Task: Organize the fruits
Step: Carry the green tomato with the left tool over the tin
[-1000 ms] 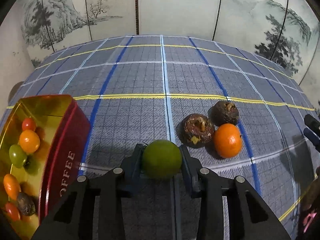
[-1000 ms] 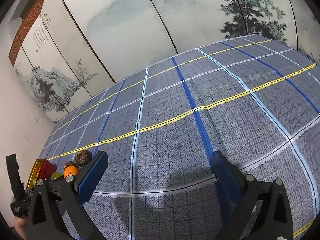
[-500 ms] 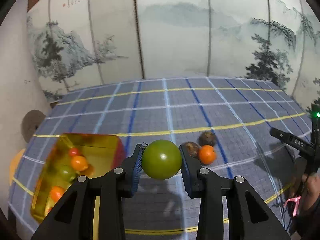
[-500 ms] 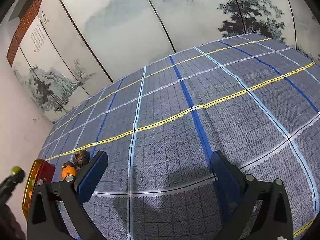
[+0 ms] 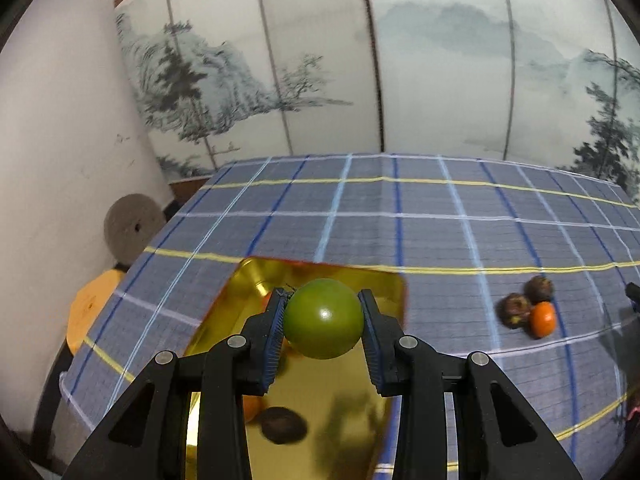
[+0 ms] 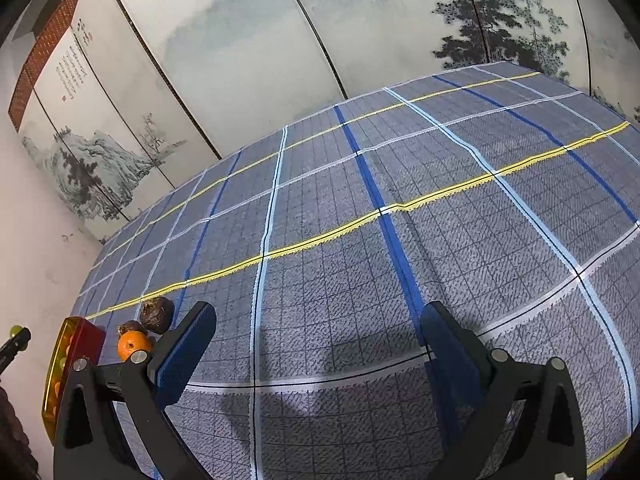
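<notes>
Now | left hand-held gripper (image 5: pixel 323 320) pinching green fruit (image 5: pixel 323 319) above gold tin (image 5: pixel 328 392) | right hand-held gripper (image 6: pixel 318 350) spread

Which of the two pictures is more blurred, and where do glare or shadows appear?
Left wrist view: the tablecloth and the loose fruits are smeared by motion; the green fruit in the left gripper is sharp, with a small highlight; the gold tin reflects light. Right wrist view: sharp; the open right gripper casts shadows on the cloth.
</notes>
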A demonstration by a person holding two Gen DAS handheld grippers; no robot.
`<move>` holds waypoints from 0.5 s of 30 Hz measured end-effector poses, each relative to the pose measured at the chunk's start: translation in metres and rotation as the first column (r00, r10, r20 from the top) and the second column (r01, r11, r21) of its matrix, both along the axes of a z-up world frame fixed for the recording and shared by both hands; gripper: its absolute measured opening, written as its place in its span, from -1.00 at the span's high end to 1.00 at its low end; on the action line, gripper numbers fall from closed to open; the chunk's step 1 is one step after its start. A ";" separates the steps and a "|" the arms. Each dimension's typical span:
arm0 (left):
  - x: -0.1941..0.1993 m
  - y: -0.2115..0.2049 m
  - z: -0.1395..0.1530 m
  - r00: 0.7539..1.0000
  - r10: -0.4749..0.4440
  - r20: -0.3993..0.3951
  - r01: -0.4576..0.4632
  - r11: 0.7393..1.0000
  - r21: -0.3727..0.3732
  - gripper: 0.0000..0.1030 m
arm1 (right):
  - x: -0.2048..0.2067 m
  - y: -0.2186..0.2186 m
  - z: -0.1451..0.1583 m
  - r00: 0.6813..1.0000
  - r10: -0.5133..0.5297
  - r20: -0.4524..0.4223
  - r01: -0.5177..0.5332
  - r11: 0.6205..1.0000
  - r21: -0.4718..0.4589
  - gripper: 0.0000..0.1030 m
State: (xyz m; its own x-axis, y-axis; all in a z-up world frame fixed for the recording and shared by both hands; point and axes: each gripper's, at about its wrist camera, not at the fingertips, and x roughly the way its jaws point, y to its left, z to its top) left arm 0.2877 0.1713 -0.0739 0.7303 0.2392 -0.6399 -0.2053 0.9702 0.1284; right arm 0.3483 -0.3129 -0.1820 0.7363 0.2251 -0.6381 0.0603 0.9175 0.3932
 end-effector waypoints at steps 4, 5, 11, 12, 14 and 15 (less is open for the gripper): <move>-0.002 0.018 -0.006 0.999 0.029 -0.015 -0.029 1.000 0.005 0.29 | 0.001 0.000 -0.001 1.000 0.000 -0.006 0.000 1.000 -0.002 -0.99; -0.003 0.024 -0.008 0.999 0.037 -0.019 -0.037 0.999 0.000 0.29 | 0.001 0.001 -0.001 1.000 0.000 -0.007 0.000 1.000 -0.003 -0.99; -0.007 0.045 -0.021 0.997 0.058 -0.053 -0.059 0.998 -0.025 0.29 | 0.001 0.001 -0.002 1.000 0.000 -0.012 0.000 1.000 -0.004 -0.99; -0.009 0.048 -0.024 0.996 0.063 -0.059 -0.065 0.997 -0.033 0.29 | 0.001 0.001 -0.002 1.000 0.000 -0.012 0.000 1.000 -0.004 -0.99; -0.011 0.056 -0.029 0.995 0.069 -0.072 -0.073 0.996 -0.052 0.29 | 0.001 0.000 -0.002 1.000 0.000 -0.012 0.000 1.000 -0.004 -0.99; -0.013 0.060 -0.031 0.994 0.069 -0.080 -0.074 0.995 -0.065 0.29 | 0.001 0.000 -0.002 1.000 0.000 -0.012 0.000 1.000 -0.003 -0.99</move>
State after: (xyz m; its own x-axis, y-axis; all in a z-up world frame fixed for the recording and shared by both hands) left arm 0.2749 0.2317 -0.1051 0.6607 0.2434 -0.7101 -0.2667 0.9604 0.0810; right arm 0.3491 -0.3125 -0.1838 0.7287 0.2229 -0.6475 0.0651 0.9187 0.3895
